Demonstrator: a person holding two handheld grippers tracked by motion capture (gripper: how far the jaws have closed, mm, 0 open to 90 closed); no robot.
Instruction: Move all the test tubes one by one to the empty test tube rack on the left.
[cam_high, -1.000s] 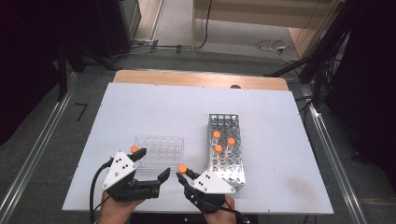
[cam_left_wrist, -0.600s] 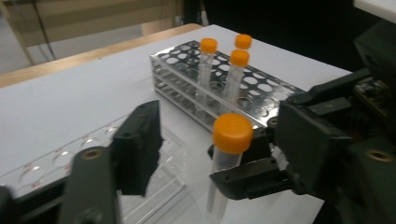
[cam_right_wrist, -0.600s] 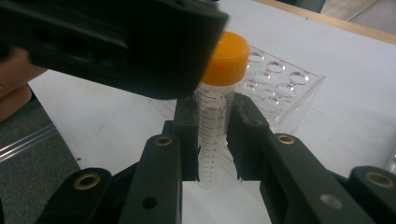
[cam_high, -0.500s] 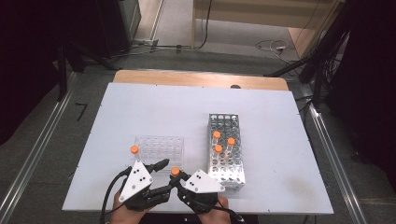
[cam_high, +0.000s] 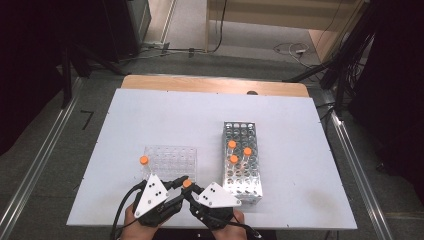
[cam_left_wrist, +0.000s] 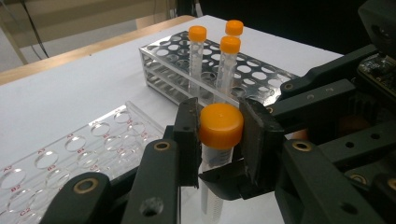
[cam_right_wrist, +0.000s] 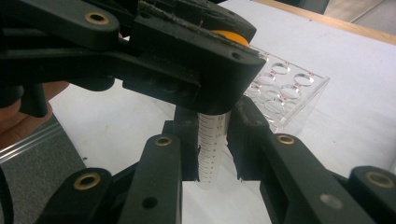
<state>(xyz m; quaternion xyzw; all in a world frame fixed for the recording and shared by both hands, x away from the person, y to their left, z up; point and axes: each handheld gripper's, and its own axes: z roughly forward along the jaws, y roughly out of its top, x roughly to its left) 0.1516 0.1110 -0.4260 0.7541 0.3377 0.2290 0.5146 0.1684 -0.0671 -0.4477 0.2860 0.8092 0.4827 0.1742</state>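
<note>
Currently clamped twice: left hand-held gripper (cam_left_wrist: 219, 140) on tube's (cam_left_wrist: 211, 186) orange cap (cam_left_wrist: 220, 125), right hand-held gripper (cam_right_wrist: 212, 140) around its body. Light, rigid, slippery plastic.

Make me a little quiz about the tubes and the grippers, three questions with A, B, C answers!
1. Where does the clear plastic rack sit?
A. To the left of the metal rack
B. On top of it
C. On the floor

2. How many orange-capped tubes stand in the metal rack?
A. One
B. Three
C. Six

3. What is the left gripper doing?
A. Lying open on the table
B. Lifting the metal rack
C. Closed on the orange cap of the held tube

Answers:
1 A: the high view shows the clear rack left of the metal one.
2 B: three orange caps rise from it.
3 C: the left gripper view shows both jaws against the cap, while the right gripper holds the same tube's body lower down.
</note>
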